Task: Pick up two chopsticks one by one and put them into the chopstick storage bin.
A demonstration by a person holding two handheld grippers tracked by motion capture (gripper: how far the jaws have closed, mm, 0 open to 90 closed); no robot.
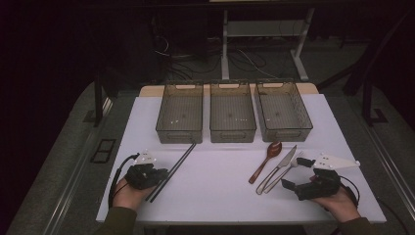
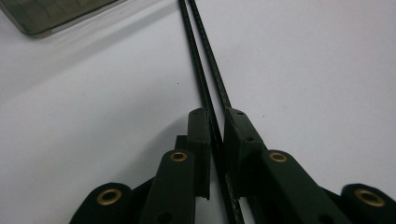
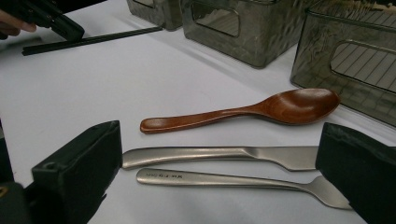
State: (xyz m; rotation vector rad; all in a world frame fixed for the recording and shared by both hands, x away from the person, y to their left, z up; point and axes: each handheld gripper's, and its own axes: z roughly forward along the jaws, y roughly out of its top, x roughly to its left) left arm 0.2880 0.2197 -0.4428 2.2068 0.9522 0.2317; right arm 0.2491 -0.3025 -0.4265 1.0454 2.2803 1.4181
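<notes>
Clamping chopsticks (image 2: 205, 88), left gripper (image 1: 155, 177) sits near the table (image 1: 215, 196) edge.

From above my side one camera looks forward and down over the whole table (image 1: 220, 196), while the two on my grippers skim it closely, both catching the chopsticks (image 2: 205, 84).

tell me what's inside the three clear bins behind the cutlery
Nothing: through the clear walls of the left bin, middle bin and right bin just ribbed floors show. Their near inside corners are hard to make out.
</notes>
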